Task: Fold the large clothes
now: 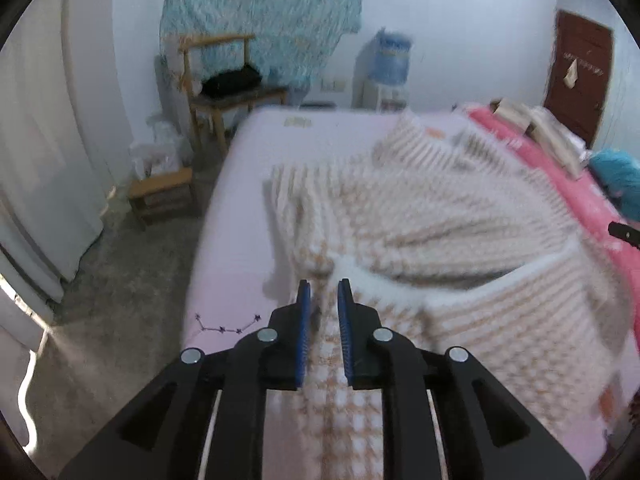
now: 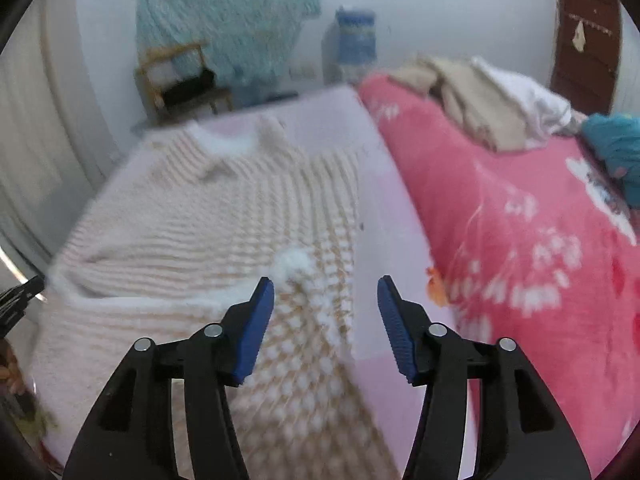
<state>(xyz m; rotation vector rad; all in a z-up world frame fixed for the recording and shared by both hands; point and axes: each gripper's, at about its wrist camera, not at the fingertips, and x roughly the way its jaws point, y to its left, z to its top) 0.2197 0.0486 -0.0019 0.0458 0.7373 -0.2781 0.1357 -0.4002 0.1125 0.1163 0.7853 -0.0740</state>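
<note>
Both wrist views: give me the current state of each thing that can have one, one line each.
left gripper: narrowed on a fold of the garment, though a gap shows between the pads.
right gripper: open, empty, above the garment's edge.
checked fleece garment: spread on the bed, bunched and not yet folded.
pink sheet: flat under the garment.
red floral blanket: spread beside it.
beige clothes pile: heaped, unfolded.
brown door: closed.
</note>
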